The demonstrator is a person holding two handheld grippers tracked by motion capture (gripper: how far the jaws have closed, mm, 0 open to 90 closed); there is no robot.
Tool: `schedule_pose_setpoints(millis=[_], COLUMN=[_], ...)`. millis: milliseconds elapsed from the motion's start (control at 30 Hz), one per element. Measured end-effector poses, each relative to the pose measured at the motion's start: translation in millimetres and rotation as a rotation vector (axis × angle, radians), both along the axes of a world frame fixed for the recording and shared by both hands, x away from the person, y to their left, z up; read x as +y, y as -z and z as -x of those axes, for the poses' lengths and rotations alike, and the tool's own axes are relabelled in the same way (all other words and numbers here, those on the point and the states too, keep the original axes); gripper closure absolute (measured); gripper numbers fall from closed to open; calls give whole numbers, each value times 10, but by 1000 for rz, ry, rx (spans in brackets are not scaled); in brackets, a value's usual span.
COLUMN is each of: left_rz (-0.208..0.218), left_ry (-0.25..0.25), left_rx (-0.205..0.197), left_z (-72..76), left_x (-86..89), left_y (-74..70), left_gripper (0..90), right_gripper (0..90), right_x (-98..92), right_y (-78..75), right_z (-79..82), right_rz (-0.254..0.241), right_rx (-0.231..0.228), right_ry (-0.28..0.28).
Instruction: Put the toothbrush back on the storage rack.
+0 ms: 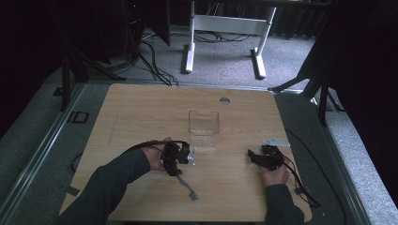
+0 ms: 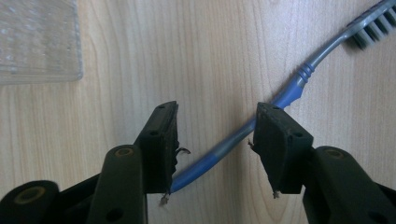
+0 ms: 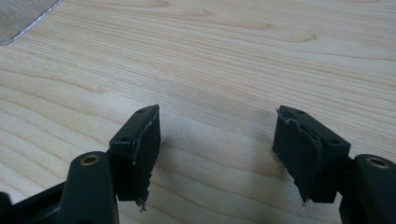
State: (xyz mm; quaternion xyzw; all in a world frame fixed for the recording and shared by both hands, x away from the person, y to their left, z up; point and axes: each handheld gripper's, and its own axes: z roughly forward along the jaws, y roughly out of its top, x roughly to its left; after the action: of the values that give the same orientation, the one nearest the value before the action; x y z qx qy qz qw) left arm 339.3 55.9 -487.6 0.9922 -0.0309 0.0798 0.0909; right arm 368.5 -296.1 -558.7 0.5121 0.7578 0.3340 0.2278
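Observation:
A toothbrush with a blue and grey handle lies slantwise on the wooden table, its bristle head at the upper right of the left gripper view. My left gripper hangs low over it, open, with the handle running between the two pads without being pressed. From above, the left gripper sits just in front of a clear plastic box, and the toothbrush sticks out toward the near edge. My right gripper is open over bare wood, resting at the right.
A corner of the clear box shows at the upper left of the left gripper view. A round hole sits near the table's far edge. White desk legs and cables lie on the carpet beyond.

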Motion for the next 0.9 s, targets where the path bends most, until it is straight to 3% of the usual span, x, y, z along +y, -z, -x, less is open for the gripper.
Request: schedule_pose_setpoints(millis=[167,233,500,700,900], left_rz=[-25,-36,-29,-26,-40], left_ry=[4,18,20,63,106], left_rx=[21,11,4,-13,6], left_z=[26,14,10,24,85], left_x=[-15,-21,-3,-9,-18], left_y=[74,79,85,94,128], left_gripper=[475,475,476,489,509], right_gripper=[315,315,314,315,315], right_x=[0,0,0,1,0], right_y=[0,0,0,0,0], right_z=[0,0,0,0,0], right_rz=[0,0,0,0,0], right_rx=[0,0,0,0,0], right_ry=[0,0,0,-1,-1])
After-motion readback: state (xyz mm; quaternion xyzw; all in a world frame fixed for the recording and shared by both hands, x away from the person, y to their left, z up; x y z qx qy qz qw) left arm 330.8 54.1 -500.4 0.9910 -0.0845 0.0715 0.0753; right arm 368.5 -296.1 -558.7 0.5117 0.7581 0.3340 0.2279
